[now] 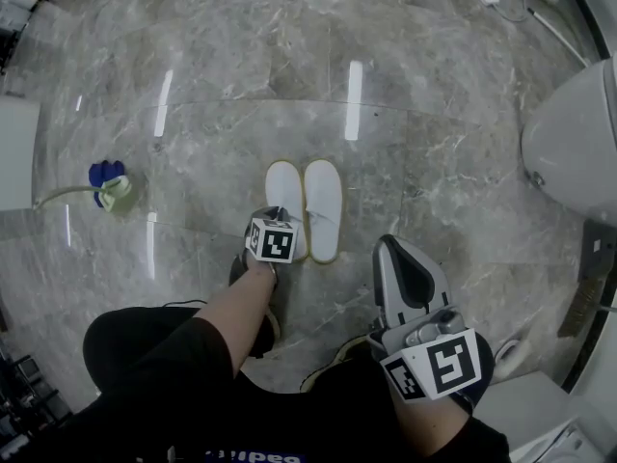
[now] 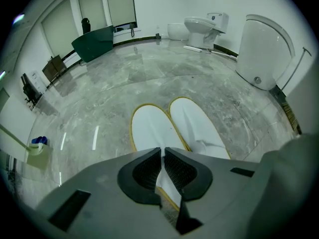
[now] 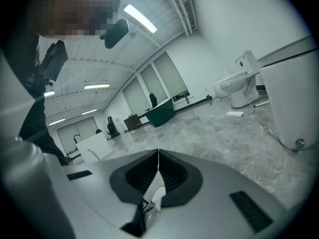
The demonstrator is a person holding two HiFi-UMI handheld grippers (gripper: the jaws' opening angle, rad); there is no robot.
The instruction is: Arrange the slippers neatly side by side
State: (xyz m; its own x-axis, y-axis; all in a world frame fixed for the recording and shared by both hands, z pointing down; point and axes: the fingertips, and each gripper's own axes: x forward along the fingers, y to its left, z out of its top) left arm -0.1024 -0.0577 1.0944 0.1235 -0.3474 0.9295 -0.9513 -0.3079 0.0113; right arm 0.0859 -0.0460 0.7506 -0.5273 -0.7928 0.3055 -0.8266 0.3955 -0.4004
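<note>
Below: white oval slippers, glossy marble floor.

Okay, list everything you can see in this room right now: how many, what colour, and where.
left slipper: one, white with yellow edging, mid-floor
right slipper: one, same colours, close alongside it
near toilet: one, white, right edge
far toilet: one, white, by the far wall
blue-and-green object: one, on the floor at left; cannot tell what it is
dark green fixture: one, by the far windows
floor: grey marble
left gripper: grey, pinching the left slipper's near end
right gripper: grey, jaws together, raised off the floor
forearm: one, behind the left gripper
</note>
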